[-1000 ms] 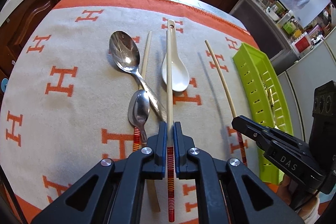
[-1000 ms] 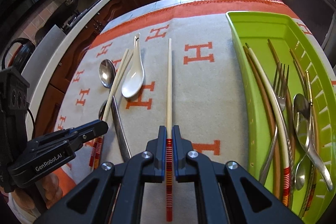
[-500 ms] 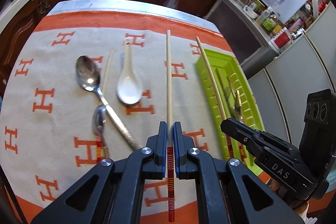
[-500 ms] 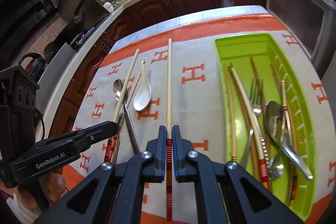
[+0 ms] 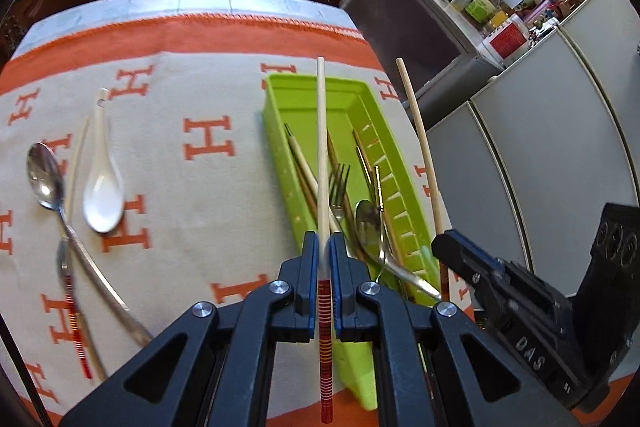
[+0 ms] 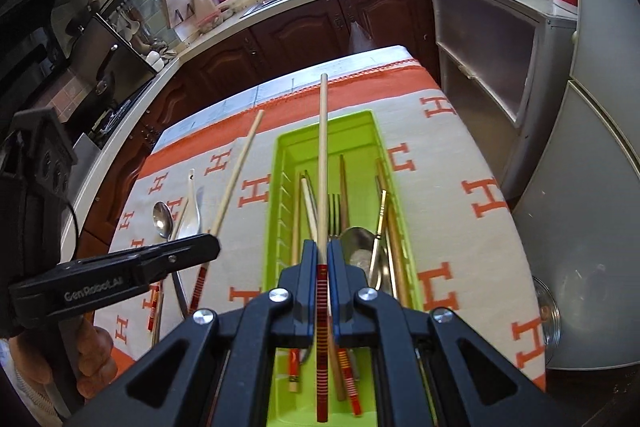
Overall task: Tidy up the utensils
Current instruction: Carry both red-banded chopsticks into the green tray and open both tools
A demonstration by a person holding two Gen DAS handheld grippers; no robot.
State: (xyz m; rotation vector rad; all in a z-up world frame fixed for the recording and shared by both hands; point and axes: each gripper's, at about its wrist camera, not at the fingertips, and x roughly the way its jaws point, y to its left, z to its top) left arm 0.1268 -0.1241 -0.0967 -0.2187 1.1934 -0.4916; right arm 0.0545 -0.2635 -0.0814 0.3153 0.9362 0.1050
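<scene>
My left gripper (image 5: 322,247) is shut on a pale chopstick (image 5: 321,155) with a red-striped end, held in the air over the green utensil tray (image 5: 304,87). My right gripper (image 6: 322,253) is shut on a matching chopstick (image 6: 322,163), also held above the tray (image 6: 332,125). The tray holds chopsticks, a fork (image 6: 335,211) and spoons (image 6: 360,247). On the cloth at the left lie a white ceramic spoon (image 5: 102,187), a large metal spoon (image 5: 44,175), a small spoon (image 5: 64,259) and one chopstick (image 5: 76,163).
The table wears a beige cloth with orange H marks and an orange border (image 5: 180,35). Grey cabinets (image 5: 540,147) stand right of the table. Kitchen counters, a sink and dark wood cupboards (image 6: 304,27) lie beyond the far edge.
Both grippers have risen and moved right with their chopsticks, from over the cloth to above the green tray. The utensils on the cloth have not moved.
</scene>
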